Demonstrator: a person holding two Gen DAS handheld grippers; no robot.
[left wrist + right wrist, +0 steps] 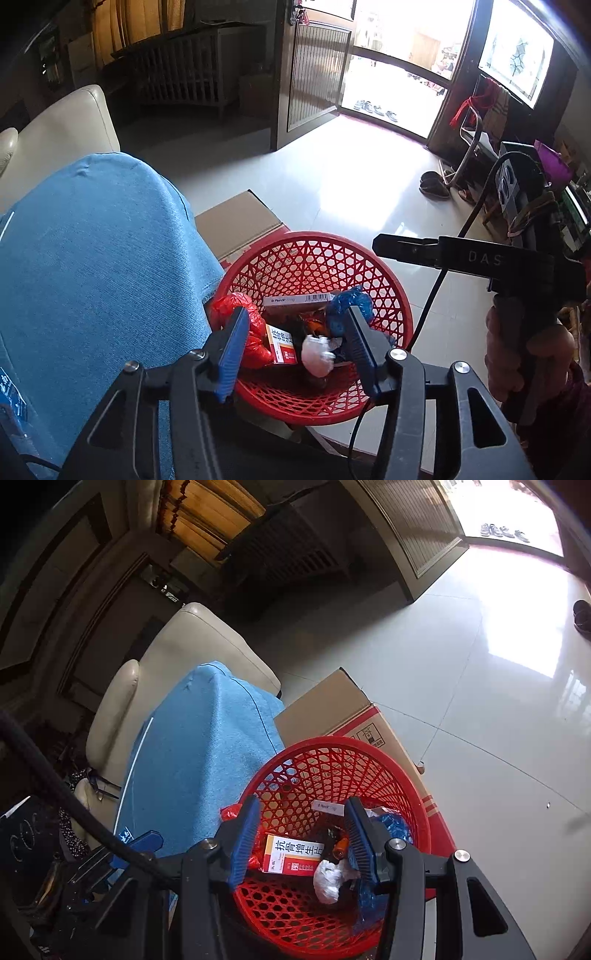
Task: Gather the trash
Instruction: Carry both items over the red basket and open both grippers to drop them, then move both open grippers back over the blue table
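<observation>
Ribbed blue pads, left gripper (295, 347) and right gripper (301, 836), jaws spread, empty, above round red lattice plastic basket (369, 402); inside: crinkled bags, white wad (328, 878), glossy cartons (293, 853); floor-standing beside cardboard box (332, 698).

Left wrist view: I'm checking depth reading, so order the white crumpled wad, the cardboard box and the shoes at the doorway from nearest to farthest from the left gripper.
From the left gripper:
1. White crumpled wad, between the fingers, in the red basket.
2. Cardboard box, behind the basket.
3. Shoes, far off at the doorway.
</observation>
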